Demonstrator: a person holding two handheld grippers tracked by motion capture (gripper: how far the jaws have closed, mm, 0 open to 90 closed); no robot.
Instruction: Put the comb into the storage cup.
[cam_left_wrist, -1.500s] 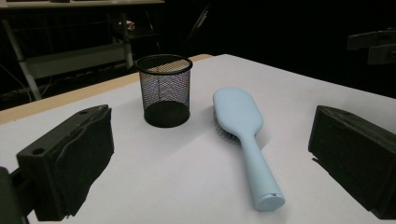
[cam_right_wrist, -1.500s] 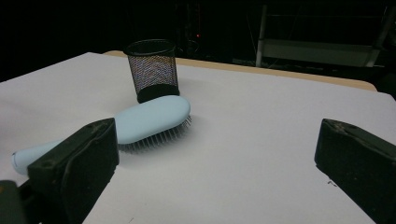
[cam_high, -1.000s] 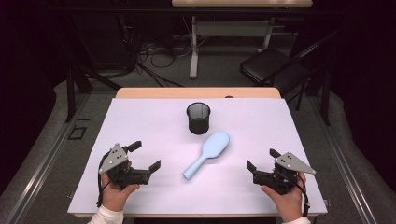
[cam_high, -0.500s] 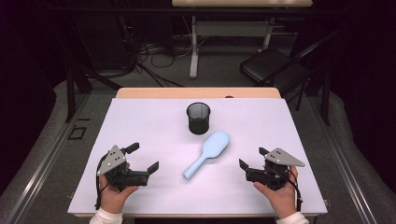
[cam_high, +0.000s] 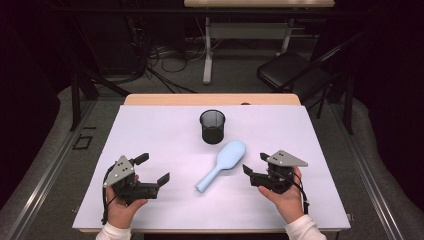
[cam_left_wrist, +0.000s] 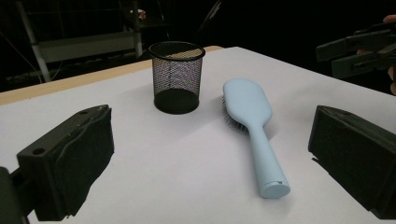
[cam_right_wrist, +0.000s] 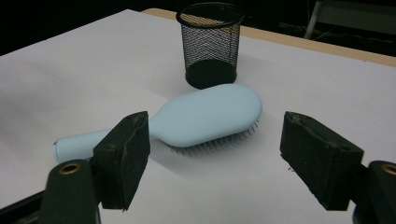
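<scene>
A white surface (cam_high: 150, 135) takes up the middle of the high view, with a wooden edge along its far side. A black folding chair (cam_high: 290, 70) stands on the floor at the upper right. Near the centre of the frame a light blue hairbrush (cam_high: 222, 164) lies bristles down, its handle pointing to the lower left. Just above its head stands a black mesh pencil cup (cam_high: 212, 126), upright and apart from it. At the lower left, the left gripper (cam_high: 152, 171) has its fingers apart around nothing. At the lower right, the right gripper (cam_high: 254, 164) also has its fingers apart, facing the brush head.
</scene>
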